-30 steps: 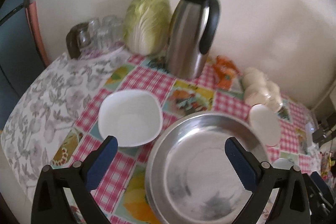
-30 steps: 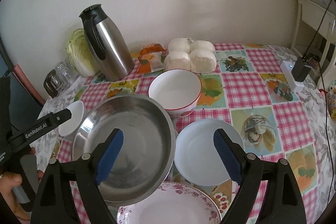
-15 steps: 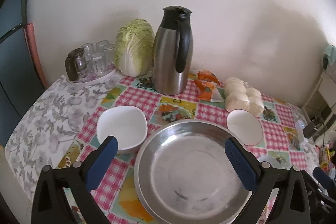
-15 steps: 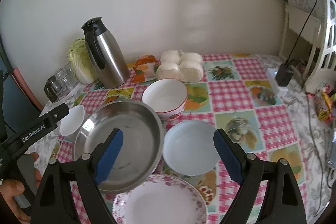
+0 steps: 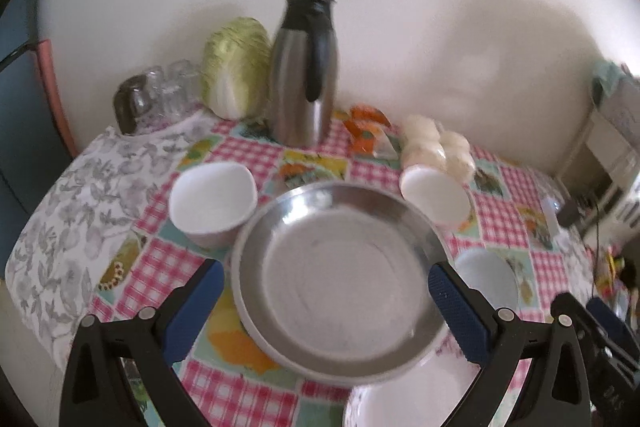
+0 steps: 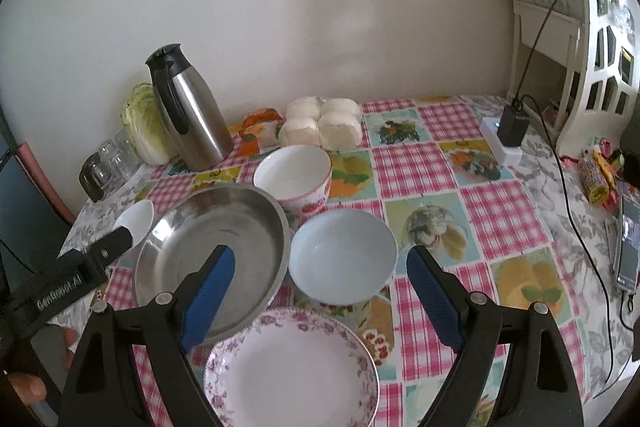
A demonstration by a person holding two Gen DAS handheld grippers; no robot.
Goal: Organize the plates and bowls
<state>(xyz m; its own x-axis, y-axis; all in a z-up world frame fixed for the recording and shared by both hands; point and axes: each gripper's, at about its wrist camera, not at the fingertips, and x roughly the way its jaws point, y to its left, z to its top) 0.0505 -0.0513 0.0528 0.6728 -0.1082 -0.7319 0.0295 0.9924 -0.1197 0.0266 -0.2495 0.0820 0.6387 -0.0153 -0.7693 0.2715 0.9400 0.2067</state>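
A large steel dish [image 5: 340, 275] [image 6: 212, 251] sits mid-table. A white square bowl [image 5: 212, 201] [image 6: 138, 219] lies to its left, a white bowl with red flowers [image 6: 294, 177] [image 5: 434, 193] behind it, a pale blue bowl [image 6: 344, 255] [image 5: 486, 281] to its right, and a floral-rimmed plate [image 6: 292, 367] [image 5: 400, 407] in front. My left gripper [image 5: 326, 303] is open and empty above the steel dish. My right gripper [image 6: 320, 303] is open and empty above the blue bowl and floral plate.
A steel thermos [image 5: 306, 71] [image 6: 186, 115], a cabbage [image 5: 234, 77], glasses [image 5: 160, 93], steamed buns [image 6: 324, 123] and a snack packet [image 6: 260, 125] stand along the wall. A charger on a power strip [image 6: 506, 135] and a white shelf [image 6: 580, 39] are at right.
Both grippers pulled back and up from the table. More of the table shows now, including the blue bowl and floral plate in the left view. No dish has moved.
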